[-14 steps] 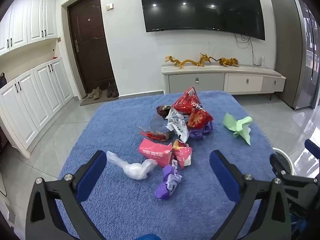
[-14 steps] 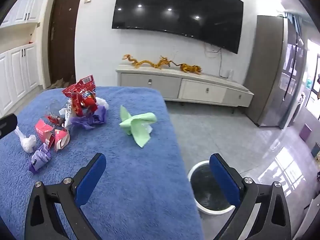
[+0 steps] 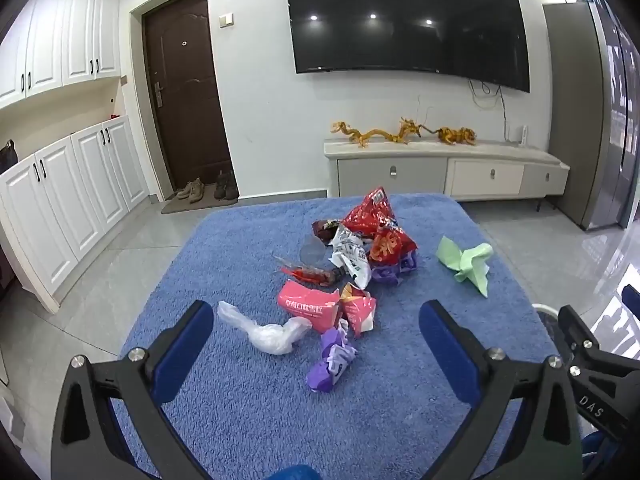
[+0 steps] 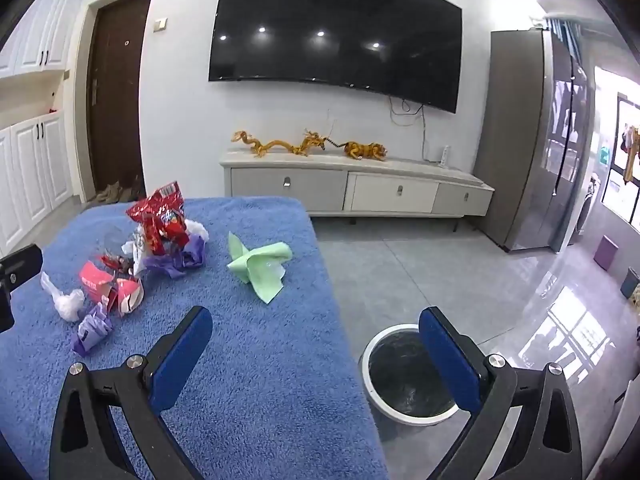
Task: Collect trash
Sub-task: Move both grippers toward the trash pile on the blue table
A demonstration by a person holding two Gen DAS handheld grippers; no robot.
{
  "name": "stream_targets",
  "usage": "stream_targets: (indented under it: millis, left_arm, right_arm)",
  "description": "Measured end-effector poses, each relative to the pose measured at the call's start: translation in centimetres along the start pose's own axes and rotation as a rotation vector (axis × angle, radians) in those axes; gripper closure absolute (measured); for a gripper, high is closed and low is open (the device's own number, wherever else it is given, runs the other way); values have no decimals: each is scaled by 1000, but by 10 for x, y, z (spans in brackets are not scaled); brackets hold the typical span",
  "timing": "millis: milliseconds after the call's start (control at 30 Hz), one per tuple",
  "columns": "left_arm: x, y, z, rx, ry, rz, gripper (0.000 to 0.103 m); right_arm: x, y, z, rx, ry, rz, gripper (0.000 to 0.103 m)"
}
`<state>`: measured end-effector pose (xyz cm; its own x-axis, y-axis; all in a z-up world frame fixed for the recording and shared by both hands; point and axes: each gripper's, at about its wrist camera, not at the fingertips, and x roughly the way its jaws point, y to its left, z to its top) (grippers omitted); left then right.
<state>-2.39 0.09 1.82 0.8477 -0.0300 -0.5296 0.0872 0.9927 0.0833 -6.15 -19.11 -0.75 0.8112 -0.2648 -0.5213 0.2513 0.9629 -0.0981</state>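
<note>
Trash lies on a blue fuzzy table cover (image 3: 248, 248): red snack bags (image 3: 376, 224), a pink packet (image 3: 312, 308), a clear plastic bag (image 3: 268, 330), a purple wrapper (image 3: 334, 360) and a green paper (image 3: 466, 264). My left gripper (image 3: 316, 344) is open and empty, hovering above the near side of the pile, over the purple wrapper. My right gripper (image 4: 316, 344) is open and empty over the table's right edge. The green paper (image 4: 260, 266) lies ahead of it. A white-rimmed bin (image 4: 408, 376) stands on the floor, right of the table.
A TV cabinet (image 4: 360, 188) with golden dragon figures stands at the far wall under a large TV. White cupboards (image 3: 60, 200) and a brown door are at the left. A grey fridge (image 4: 532, 140) stands at the right.
Both grippers stay open and empty. The views have barely shifted.
</note>
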Motion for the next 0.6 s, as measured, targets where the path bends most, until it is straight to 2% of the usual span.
stream_targets:
  millis: [200,600]
  left_arm:
    - [-18,9,-1,-47,-73,-5,0]
    - [-25,33,3,-69,-60,-26,0]
  right_arm:
    - [-21,-4,-2,25,-49,-23,0]
    - [-42,-2,0,39,-116,-37,0]
